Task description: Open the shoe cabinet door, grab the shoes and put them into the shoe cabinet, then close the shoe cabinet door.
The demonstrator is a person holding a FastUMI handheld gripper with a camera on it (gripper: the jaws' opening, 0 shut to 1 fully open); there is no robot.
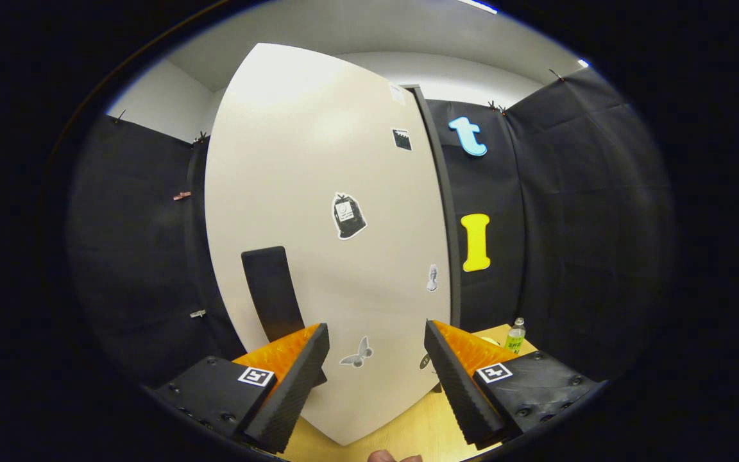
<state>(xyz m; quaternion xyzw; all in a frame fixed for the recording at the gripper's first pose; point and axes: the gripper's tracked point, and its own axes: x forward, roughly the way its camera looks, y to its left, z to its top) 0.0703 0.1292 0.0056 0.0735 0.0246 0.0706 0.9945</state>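
My tongs (376,359) stand wide open with nothing held; the gap between the two fingers is bare, and through it I see the lower part of the shoe cabinet door (318,212) just ahead. Each finger (296,385) is a wedge-shaped block with a finely ribbed inner face, and each carries a small square printed marker on its flat top.

The door is a smooth, matte, cream-white panel, tall and flat, though the lens bows its edges outward. Its surface looks like painted or laminated board, with a soft sheen of light near the top. A dark rectangular handle (272,294), long and upright with rounded corners, sits on the lower left of the panel, just beyond my left finger and partly hidden by it. Several small stickers dot the door: a dark bag-shaped one (348,216) near the middle, a grey butterfly (357,353) low down between my fingers, a small pale figure (432,278) toward the right edge, and a little black square (401,139) higher up. Along the right side of the door runs a narrow dark strip, the cabinet's edge (443,212).

Below lies a light wooden floor (408,430) with a smooth finish. To the right, beyond my right finger, a clear plastic bottle (516,337) with a green label stands upright on that surface. A fingertip (389,457) of my hand shows at the very bottom.
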